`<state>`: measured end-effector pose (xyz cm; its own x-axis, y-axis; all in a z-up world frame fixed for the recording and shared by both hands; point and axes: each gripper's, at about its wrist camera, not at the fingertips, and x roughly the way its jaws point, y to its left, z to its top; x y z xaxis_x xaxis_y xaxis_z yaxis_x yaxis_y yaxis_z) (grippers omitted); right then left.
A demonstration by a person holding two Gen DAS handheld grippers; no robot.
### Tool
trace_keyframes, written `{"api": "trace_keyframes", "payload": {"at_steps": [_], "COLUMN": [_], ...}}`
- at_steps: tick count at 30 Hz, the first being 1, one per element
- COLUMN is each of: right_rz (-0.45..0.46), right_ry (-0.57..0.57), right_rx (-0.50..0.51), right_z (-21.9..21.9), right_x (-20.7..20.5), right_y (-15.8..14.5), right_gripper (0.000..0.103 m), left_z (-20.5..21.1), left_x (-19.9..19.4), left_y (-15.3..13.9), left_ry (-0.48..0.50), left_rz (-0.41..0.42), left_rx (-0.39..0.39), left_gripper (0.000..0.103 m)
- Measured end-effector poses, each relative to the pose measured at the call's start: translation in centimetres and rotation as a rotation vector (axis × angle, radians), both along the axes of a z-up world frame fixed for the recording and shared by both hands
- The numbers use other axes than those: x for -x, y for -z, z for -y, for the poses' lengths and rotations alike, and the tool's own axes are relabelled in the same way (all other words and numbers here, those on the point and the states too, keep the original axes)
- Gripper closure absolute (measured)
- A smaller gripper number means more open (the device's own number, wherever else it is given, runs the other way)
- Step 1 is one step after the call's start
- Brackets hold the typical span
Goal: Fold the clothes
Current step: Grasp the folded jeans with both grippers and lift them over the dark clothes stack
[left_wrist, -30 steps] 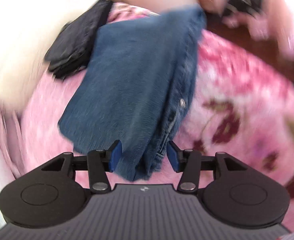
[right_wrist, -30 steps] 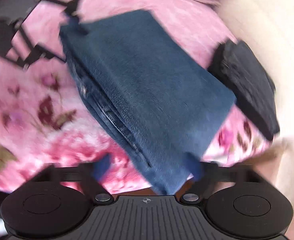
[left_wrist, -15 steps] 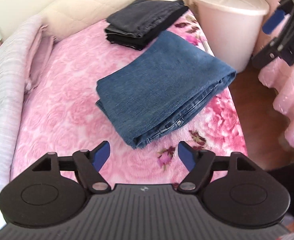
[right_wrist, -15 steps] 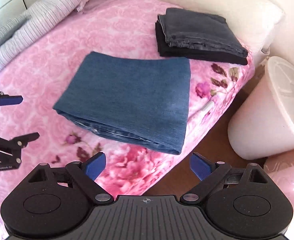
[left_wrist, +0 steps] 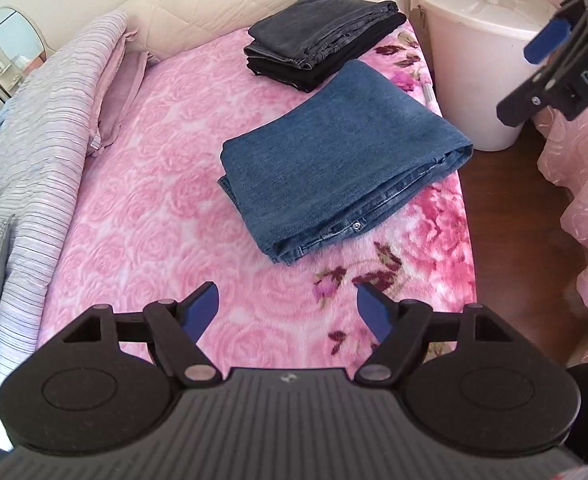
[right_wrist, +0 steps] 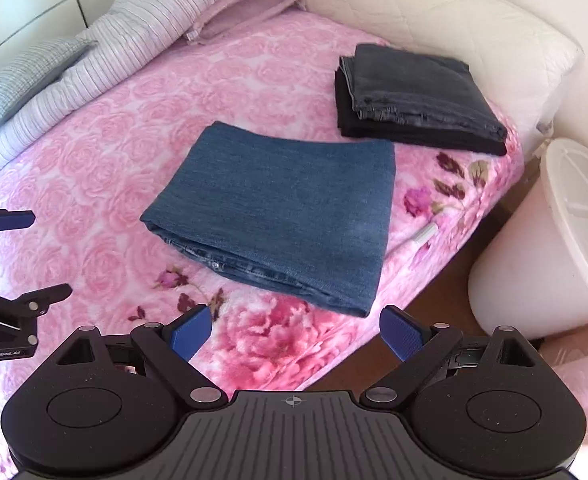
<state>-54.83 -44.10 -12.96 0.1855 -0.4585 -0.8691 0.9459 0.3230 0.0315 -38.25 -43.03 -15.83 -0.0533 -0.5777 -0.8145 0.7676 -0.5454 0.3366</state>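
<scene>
Ahead of both wide-open, empty grippers, left gripper and right gripper, the folded blue jeans lay apart, slightly nearer the right.

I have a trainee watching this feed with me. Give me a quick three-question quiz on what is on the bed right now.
1. True or false: the left tool is clamped on the blue jeans.
2. Multiple choice: the dark folded stack is A) on top of the blue jeans, B) apart from them, nearer the headboard, C) on the floor.
3. Short answer: what stands on the floor beside the bed, past the jeans?

Key
1. False; both the left and the right tool are open and off the cloth.
2. B.
3. A white lidded bucket.
</scene>
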Motion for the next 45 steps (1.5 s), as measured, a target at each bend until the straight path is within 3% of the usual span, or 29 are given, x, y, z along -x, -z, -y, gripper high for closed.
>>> {"api": "trace_keyframes", "payload": {"at_steps": [4, 8, 11, 15, 18, 21, 23, 25, 28, 30, 32, 36, 37, 38, 39, 40, 45], "right_rz": [0.033, 0.014, -0.124, -0.367, -0.468, -0.488, -0.507, -0.536, -0.646, -0.736, -0.764, -0.776, -0.765, -0.748, -0.720, -0.695, -0.642], "right_ry": [-0.056, -0.136, -0.220, -0.400, -0.509, -0.591, -0.641, -0.678, -0.691, -0.658, -0.625, -0.727, -0.738, -0.753, -0.774, -0.793, -0.836], "right_rx": [-0.024, -0.048, 0.041, 0.254, 0.372, 0.413, 0.435, 0.483, 0.582, 0.609, 0.578, 0.630, 0.624, 0.605, 0.567, 0.530, 0.458], "right_z": [-0.5, -0.8, -1.3, -2.2, -1.7, -0.9, -0.6, -0.3, 0.4, 1.7, 3.5, 3.8, 4.1, 4.4, 4.7, 4.9, 6.2], "right_x": [1.1, 1.4, 0.1, -3.0, -4.6, -5.5, -5.9, -5.8, -4.4, -3.0, -1.2, -0.3, -0.2, -0.1, 0.1, 0.2, 0.6], "right_y": [1.9, 5.0, 8.2, 13.6, 17.2, 20.5, 22.4, 23.8, 24.9, 25.6, 26.0, 26.5, 26.4, 26.2, 25.8, 25.3, 20.3], "right_gripper": [0.009, 0.009, 0.009, 0.009, 0.009, 0.010, 0.010, 0.010, 0.010, 0.010, 0.010, 0.010, 0.012, 0.018, 0.042, 0.059, 0.065], "left_z": [-0.6, -0.6, -0.1, 1.2, 2.7, 3.9, 4.4, 4.9, 6.1, 7.1, 7.7, 8.6, 8.8, 9.1, 9.4, 9.6, 10.7], "left_x": [1.2, 2.8, 3.6, 4.0, 4.2, 4.9, 5.4, 5.6, 4.8, 4.0, 3.5, 3.8, 4.0, 4.1, 4.1, 4.1, 3.4], "left_y": [1.1, 4.9, 9.5, 15.4, 18.7, 21.0, 22.0, 22.4, 22.7, 22.9, 23.5, 23.9, 23.8, 23.4, 22.8, 22.1, 16.6], "left_ry": [0.082, 0.279, 0.456, 0.627, 0.673, 0.685, 0.683, 0.681, 0.654, 0.635, 0.624, 0.651, 0.658, 0.657, 0.653, 0.652, 0.640], "left_rz": [0.049, 0.167, 0.282, 0.413, 0.429, 0.403, 0.392, 0.393, 0.449, 0.478, 0.510, 0.522, 0.525, 0.512, 0.492, 0.479, 0.417], "left_rx": [0.046, 0.140, 0.212, 0.309, 0.329, 0.349, 0.387, 0.440, 0.492, 0.484, 0.480, 0.458, 0.442, 0.410, 0.371, 0.349, 0.282], "left_gripper": [0.029, 0.027, 0.027, 0.027, 0.027, 0.026, 0.017, 0.009, 0.013, 0.014, 0.023, 0.030, 0.039, 0.049, 0.055, 0.063, 0.071]}}
